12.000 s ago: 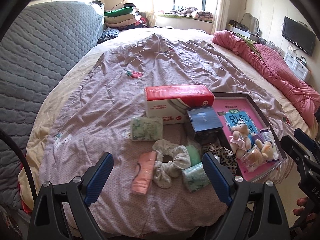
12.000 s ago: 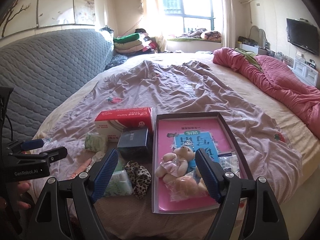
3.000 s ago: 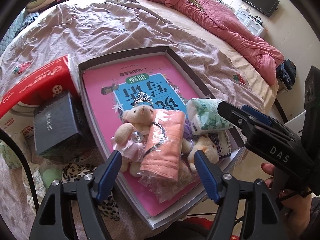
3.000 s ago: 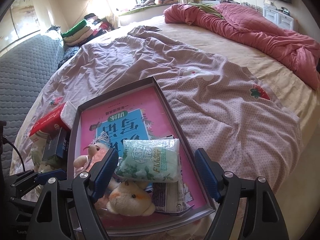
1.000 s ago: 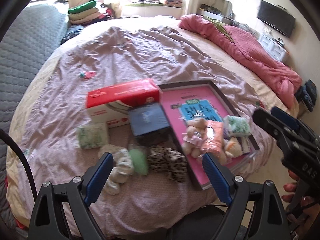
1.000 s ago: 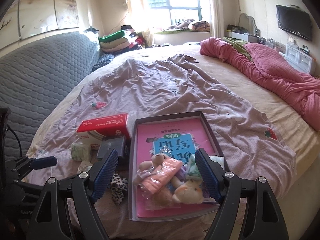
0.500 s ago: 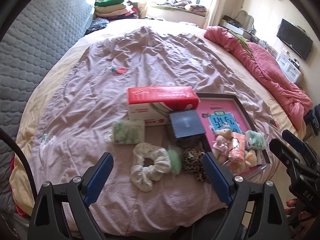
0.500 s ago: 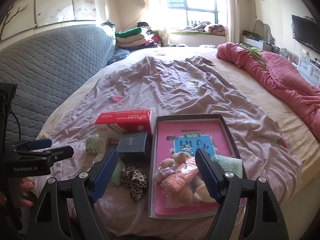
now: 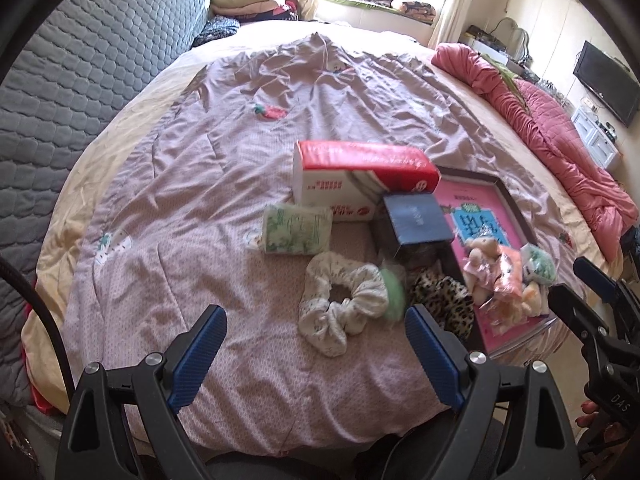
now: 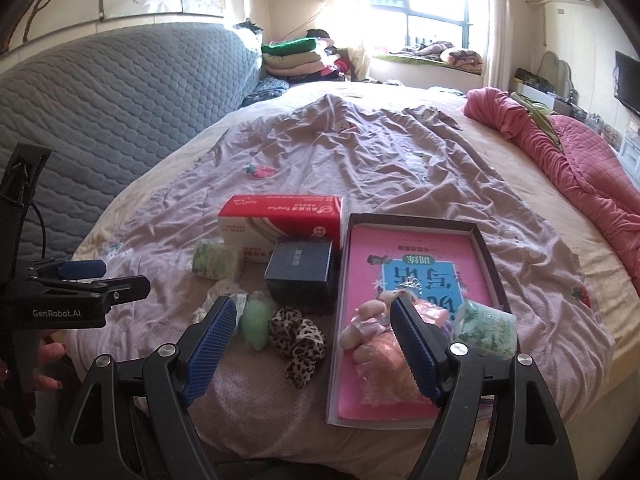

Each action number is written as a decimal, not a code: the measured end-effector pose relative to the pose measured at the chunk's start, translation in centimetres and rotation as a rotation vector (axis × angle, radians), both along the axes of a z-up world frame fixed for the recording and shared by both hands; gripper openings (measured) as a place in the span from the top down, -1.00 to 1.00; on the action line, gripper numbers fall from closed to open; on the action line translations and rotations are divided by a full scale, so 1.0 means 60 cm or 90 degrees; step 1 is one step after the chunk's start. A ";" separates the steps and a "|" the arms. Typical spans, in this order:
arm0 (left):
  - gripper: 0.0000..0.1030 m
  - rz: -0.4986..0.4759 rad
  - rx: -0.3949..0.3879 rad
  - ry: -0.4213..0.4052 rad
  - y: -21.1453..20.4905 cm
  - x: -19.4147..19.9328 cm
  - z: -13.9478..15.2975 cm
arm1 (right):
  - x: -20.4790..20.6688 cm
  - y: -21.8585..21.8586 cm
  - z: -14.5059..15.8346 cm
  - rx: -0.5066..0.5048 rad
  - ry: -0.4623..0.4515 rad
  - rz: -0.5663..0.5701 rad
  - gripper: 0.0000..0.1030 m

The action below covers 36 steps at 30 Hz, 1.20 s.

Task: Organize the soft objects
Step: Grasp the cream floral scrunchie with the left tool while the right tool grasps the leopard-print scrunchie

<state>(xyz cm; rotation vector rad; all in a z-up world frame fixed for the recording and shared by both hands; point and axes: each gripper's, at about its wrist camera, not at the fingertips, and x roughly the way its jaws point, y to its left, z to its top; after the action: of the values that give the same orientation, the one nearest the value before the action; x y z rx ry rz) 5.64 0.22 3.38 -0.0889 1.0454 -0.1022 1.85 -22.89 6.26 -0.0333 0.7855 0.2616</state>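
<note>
A white scrunchie [image 9: 343,304], a green puff [image 9: 393,291] and a leopard scrunchie [image 9: 440,298] lie on the mauve bedsheet. A green tissue pack [image 9: 297,229] lies left of them. The shallow box [image 10: 486,246] with a pink book holds a small teddy bear [image 10: 370,322], a pink bagged item [image 10: 390,364] and a second tissue pack [image 10: 486,328]. My left gripper [image 9: 316,354] is open and empty, just short of the white scrunchie. My right gripper [image 10: 312,344] is open and empty above the leopard scrunchie [image 10: 298,340].
A red and white tissue box [image 9: 360,180] and a dark blue box [image 9: 418,220] stand behind the loose items. A pink quilt [image 9: 560,136] lies along the right of the bed. A grey padded headboard [image 10: 100,100] is at left.
Both grippers have drawn back and swung left from the box. The pink bagged item and one tissue pack now lie in the box, released earlier.
</note>
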 end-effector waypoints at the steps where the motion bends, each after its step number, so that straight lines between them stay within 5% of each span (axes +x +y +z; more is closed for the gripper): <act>1: -0.76 -0.002 0.002 0.004 -0.001 -0.001 -0.006 | 0.000 0.003 -0.004 -0.003 0.003 0.004 -0.56; 22: -0.76 -0.005 -0.017 0.101 0.004 0.048 -0.141 | 0.052 0.062 -0.135 -0.078 0.096 0.086 -0.56; 36: -0.76 -0.023 -0.037 0.126 -0.005 0.089 -0.188 | 0.091 0.079 -0.186 -0.133 0.118 0.094 -0.56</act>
<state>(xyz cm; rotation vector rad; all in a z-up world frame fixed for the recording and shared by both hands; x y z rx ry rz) 10.97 -0.08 -7.92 -0.1349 1.2427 -0.1581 7.33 -18.14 -4.90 -0.2682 0.9942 0.3244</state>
